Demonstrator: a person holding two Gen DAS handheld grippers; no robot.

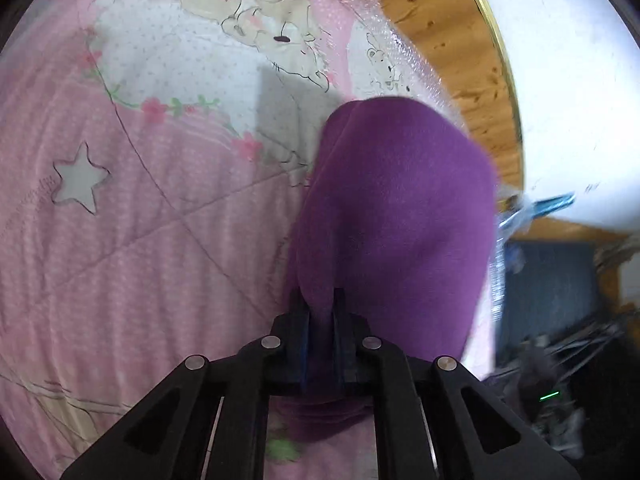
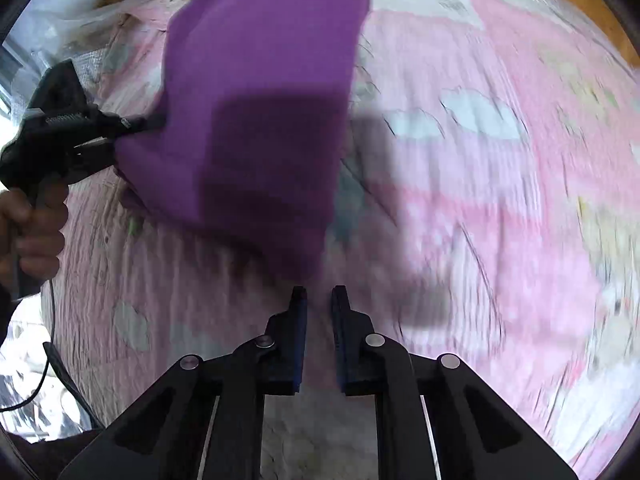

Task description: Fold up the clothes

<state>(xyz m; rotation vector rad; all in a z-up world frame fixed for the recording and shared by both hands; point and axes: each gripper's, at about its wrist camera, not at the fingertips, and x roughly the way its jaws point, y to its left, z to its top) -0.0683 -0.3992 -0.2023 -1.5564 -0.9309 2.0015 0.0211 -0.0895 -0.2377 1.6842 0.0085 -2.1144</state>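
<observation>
A pink quilt (image 1: 132, 248) printed with teddy bears, flowers and a white star covers a bed and fills most of both views; a clear plastic sheet lies over its far edge. Past the quilt's edge, in the left wrist view, there is a wooden floor (image 1: 452, 40), then a white curved object with a gold rim (image 1: 560, 80).

A purple garment (image 1: 396, 216) hangs above the quilt, lifted off it. In the right wrist view the same purple garment (image 2: 256, 120) drapes down in a broad folded panel and casts a dark shadow on the quilt to its right.

The left gripper (image 1: 322, 300) has its jaws closed tight on a fold of the purple garment, with cloth bunched between them and hanging both beyond and beneath them. From the right wrist view, the left gripper (image 2: 148, 122) reaches in from the garment's left side, and a person's hand (image 2: 32, 232) is wrapped round its handle, a black cable trailing below.

The right gripper (image 2: 319, 296) sits just below the garment's lower edge. Its jaws stand a narrow gap apart and hold nothing. The quilt beyond it is blurred.
</observation>
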